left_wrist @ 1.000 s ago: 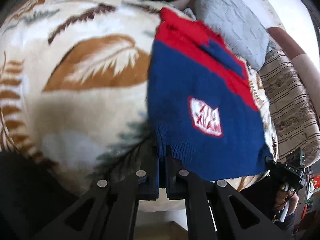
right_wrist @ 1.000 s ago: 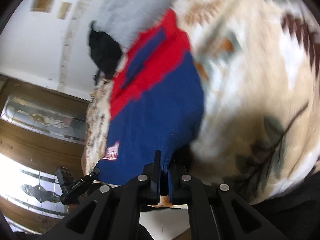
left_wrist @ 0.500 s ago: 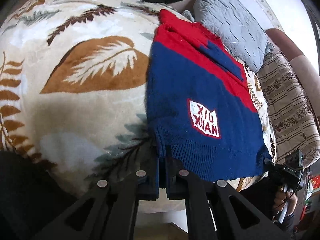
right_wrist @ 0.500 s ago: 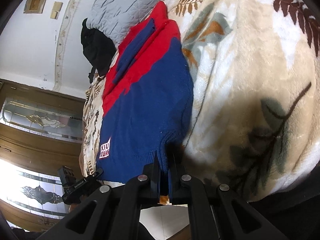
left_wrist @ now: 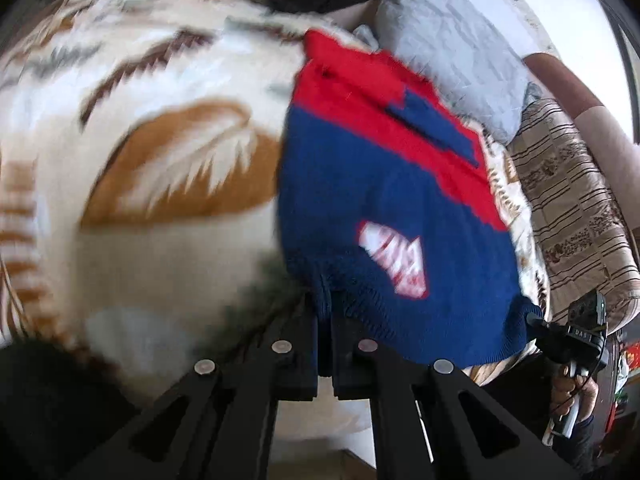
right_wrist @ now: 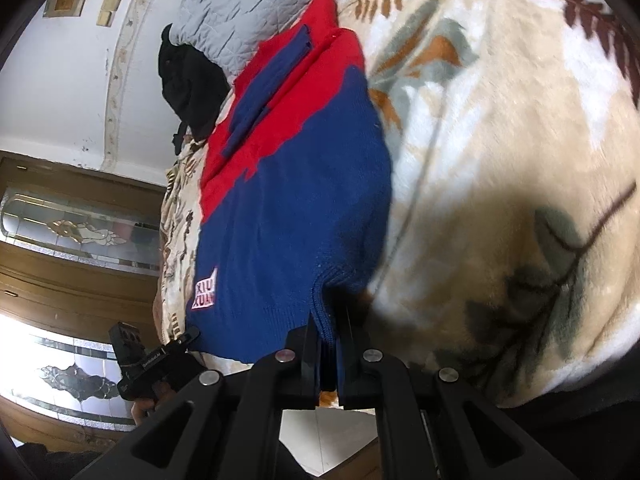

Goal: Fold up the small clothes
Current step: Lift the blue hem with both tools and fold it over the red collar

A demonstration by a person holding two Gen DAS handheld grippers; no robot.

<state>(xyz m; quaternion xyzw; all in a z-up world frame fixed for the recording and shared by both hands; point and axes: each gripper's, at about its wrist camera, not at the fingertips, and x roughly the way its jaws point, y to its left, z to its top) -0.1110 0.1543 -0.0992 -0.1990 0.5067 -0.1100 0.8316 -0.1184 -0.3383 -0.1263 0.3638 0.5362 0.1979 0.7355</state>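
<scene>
Small knit sweater [left_wrist: 384, 216], blue body with red top, lies flat on the leaf-print blanket [left_wrist: 152, 184], right of centre in the left wrist view and left of centre in the right wrist view. White label patch [left_wrist: 396, 260] sits on the blue part, near the hem.

Left gripper [left_wrist: 325, 320], bottom centre of its frame: jaws clenched on one hem corner, ribbed edge bunched between the fingers. Right gripper [right_wrist: 329, 336], bottom centre of its own frame: jaws likewise clamped on the other hem corner. Each gripper shows in the other's view at the far end of the hem, low in the frame.

Grey quilted pillow [left_wrist: 452, 52] and a black item [right_wrist: 188, 80] lie beyond the red collar end, at the top of both frames.

Step in hand, as I judge it: hem pinched at both corners, start of a bottom-to-top fold. Next move likely calls for lifting both corners evenly and carrying them toward the red end, keeping the hem taut so the knit does not sag or twist.
</scene>
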